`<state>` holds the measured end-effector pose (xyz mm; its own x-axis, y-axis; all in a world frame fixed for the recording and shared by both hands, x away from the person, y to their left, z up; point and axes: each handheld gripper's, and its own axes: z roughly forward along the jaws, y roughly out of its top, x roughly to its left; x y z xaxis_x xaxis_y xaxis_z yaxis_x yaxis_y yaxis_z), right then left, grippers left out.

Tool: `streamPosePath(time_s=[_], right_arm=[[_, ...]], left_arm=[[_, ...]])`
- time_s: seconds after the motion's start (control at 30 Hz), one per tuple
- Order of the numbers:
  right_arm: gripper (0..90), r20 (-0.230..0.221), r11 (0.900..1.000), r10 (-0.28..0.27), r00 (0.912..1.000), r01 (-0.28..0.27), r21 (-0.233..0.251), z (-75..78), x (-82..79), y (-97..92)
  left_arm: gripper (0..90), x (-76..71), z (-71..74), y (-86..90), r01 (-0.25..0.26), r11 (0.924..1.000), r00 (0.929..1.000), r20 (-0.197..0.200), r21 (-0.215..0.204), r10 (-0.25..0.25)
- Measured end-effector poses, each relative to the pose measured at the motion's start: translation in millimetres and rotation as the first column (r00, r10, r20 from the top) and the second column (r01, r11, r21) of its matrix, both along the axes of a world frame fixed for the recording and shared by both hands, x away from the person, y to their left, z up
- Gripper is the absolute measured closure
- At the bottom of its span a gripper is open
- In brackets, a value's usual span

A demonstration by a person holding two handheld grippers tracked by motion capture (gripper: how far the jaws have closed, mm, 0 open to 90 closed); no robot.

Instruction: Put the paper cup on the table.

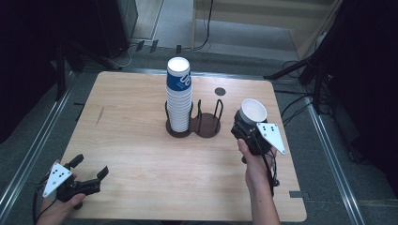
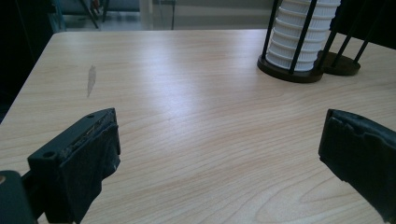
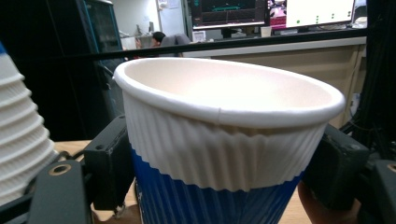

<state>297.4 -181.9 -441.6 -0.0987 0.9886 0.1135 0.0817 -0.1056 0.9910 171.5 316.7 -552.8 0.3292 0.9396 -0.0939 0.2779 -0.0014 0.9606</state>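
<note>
Holding a cup (image 1: pixel 252 111) upright between clenched jaws, the right gripper (image 1: pixel 247 127) is raised over the table (image 1: pixel 141 140) just right of the rack (image 1: pixel 197 125), forearm reaching in from the near edge. The left gripper (image 1: pixel 91 168) rests low at the near left corner, jaws spread and empty, well apart from the stack (image 1: pixel 179 96).
</note>
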Motion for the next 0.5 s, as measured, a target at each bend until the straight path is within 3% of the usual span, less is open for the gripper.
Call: streamPosePath(time_s=[0.1,0.5], right_arm=[[21.6,0.017,0.9987,0.001,0.9999,0.0,-0.05,-5.6,4.7,-0.3],[21.3,0.048,0.9944,-0.005,0.9988,0.01,-0.105,-25.2,20.5,-1.6]], left_arm=[[0.0,-0.3,0.0,0.1,0.001,1.0,1.0,-0.004,-0.002,-0.001],[0.0,-0.3,0.1,0.7,0.0,1.0,1.0,-0.007,-0.004,0.0]])
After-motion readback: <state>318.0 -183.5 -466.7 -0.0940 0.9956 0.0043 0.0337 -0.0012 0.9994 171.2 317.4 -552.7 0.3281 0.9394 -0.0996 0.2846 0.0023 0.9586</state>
